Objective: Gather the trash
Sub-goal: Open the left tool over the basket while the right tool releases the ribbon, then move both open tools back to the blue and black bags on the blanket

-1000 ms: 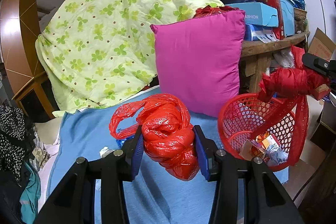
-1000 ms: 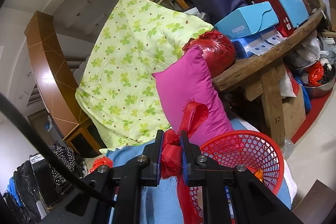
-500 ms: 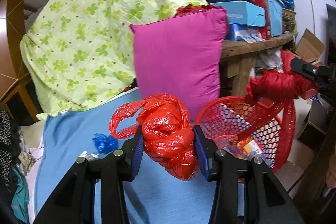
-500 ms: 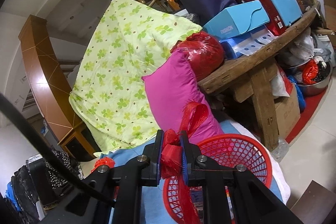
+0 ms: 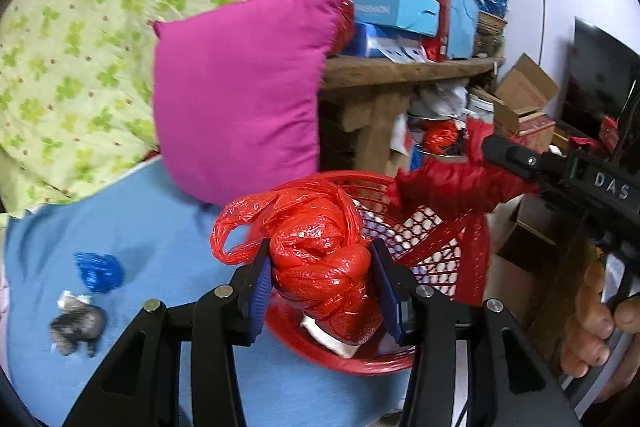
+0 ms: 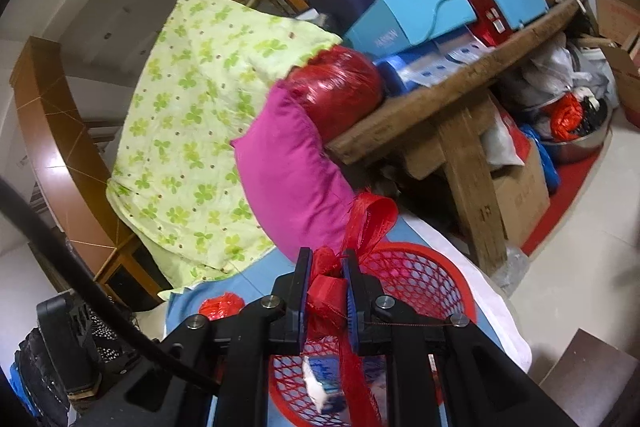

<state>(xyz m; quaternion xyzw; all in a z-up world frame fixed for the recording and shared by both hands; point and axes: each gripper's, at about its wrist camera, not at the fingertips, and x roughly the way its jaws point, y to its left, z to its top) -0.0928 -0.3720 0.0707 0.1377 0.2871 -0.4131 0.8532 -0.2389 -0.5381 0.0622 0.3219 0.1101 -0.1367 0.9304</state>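
Blue-sheeted bed (image 5: 160, 227): left claw (image 5: 320, 279), just loosening, is gripping crumpled red bag (image 5: 320, 259); release squarely over red basket (image 5: 440, 255), right claw (image 6: 326, 291) clamping its ribbon (image 6: 372, 219).

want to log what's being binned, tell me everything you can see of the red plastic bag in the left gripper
The red plastic bag is thin, glossy, crinkled film, twisted and knotted into a lumpy bundle, with one handle loop sticking out to the left. It sits between the blue pads of the left gripper, whose jaws have just been opening, above the red mesh basket at the blue sheet's edge.
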